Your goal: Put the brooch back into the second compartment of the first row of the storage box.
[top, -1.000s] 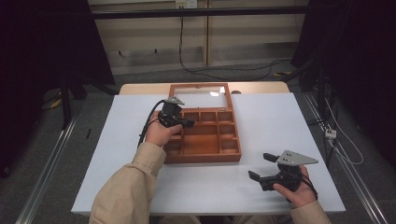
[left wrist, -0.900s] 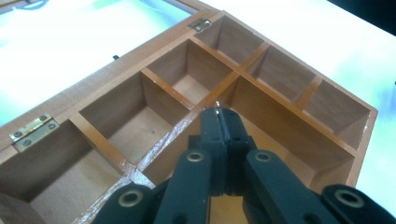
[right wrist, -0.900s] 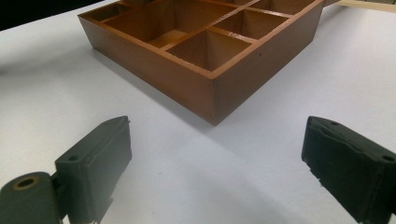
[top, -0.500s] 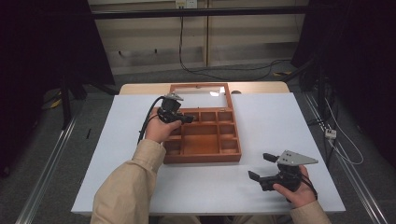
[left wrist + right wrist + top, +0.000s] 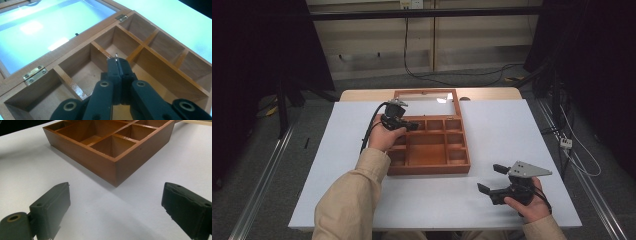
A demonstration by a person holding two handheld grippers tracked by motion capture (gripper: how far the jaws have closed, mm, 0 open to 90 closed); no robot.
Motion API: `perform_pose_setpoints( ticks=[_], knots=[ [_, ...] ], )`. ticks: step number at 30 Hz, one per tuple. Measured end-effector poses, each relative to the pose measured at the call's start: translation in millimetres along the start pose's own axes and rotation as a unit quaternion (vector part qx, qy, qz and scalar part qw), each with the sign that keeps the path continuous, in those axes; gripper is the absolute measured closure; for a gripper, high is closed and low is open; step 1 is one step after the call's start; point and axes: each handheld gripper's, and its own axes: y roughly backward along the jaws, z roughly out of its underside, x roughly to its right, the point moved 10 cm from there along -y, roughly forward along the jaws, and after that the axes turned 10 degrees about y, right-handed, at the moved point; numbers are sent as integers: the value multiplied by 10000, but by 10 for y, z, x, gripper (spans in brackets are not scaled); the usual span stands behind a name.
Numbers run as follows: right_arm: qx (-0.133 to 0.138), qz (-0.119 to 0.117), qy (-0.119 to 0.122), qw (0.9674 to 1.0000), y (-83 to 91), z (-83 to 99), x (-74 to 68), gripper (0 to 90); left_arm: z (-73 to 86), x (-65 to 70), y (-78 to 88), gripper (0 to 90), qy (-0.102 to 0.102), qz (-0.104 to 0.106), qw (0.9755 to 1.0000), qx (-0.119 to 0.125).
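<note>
While left fingers point(image 5: 117, 65) were clenched on small metal piece point(image 5: 116, 56) above box point(image 5: 430, 168) compartment, ready for dropping, right fingers point(image 5: 113, 202) were held released over surface point(image 5: 140, 215).

- No text, label, brand, number or sign can be read in any of the three views.
- The wooden box point(image 5: 432, 145) carries no print or marking.
- The white table point(image 5: 512, 130) is unmarked.
</note>
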Motion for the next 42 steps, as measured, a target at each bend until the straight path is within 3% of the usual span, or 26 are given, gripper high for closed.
perform_pose_setpoints(
  ticks=[13,32,42],
  knots=[
    [10,-5,8,10000,2,-6,-1,83,20,-93,-125,900,80,-145,9999,-19],
    [22,-6,8,10000,7,-14,3,83,16,-172,-209,900,286,-161,9994,73],
    [18,-13,19,10000,5,-12,0,83,31,-188,-248,895,229,-230,9995,55]
  ],
)
